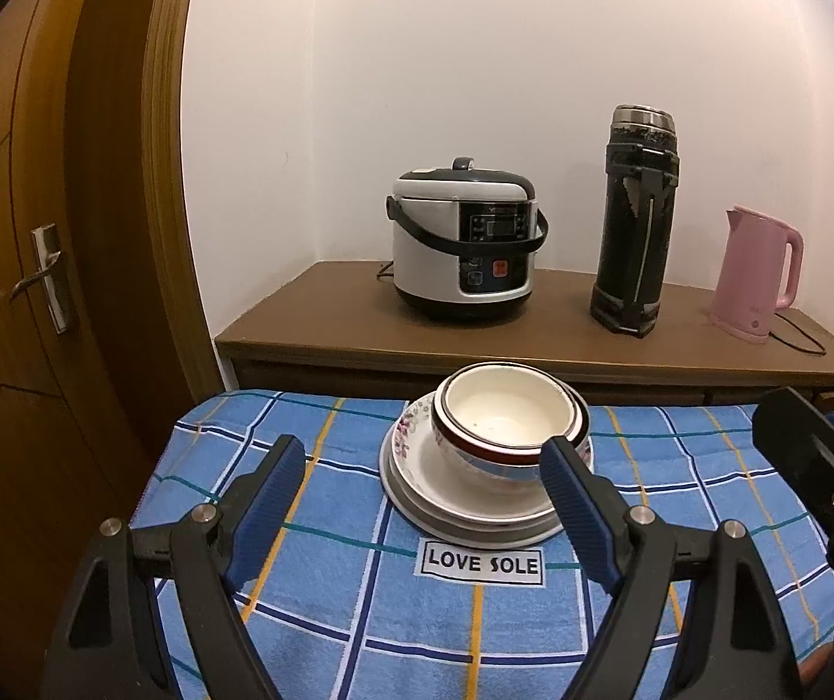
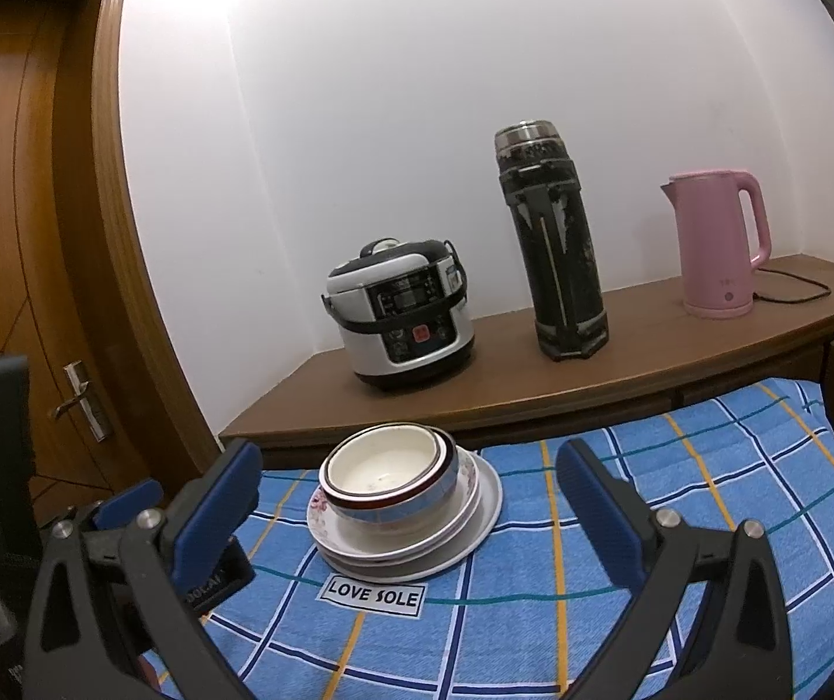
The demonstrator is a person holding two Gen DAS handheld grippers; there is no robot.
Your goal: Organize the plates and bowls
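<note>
A stack of nested white bowls (image 1: 507, 414) with dark rims sits on a stack of white plates (image 1: 463, 510) near the far edge of a blue checked cloth (image 1: 329, 612). The same bowls (image 2: 384, 461) and plates (image 2: 475, 519) show in the right wrist view. My left gripper (image 1: 422, 466) is open and empty, a little short of the stack, its fingers on either side of it. My right gripper (image 2: 408, 475) is open and empty, also short of the stack. The left gripper's body (image 2: 125, 507) shows at the left of the right wrist view.
Behind the cloth stands a brown wooden cabinet (image 1: 311, 321) with a rice cooker (image 1: 463, 239), a tall black thermos (image 1: 635, 221) and a pink kettle (image 1: 758, 274) with its cord. A wooden door (image 1: 37, 268) is at the left. The cloth bears a LOVE SOLE label (image 1: 481, 563).
</note>
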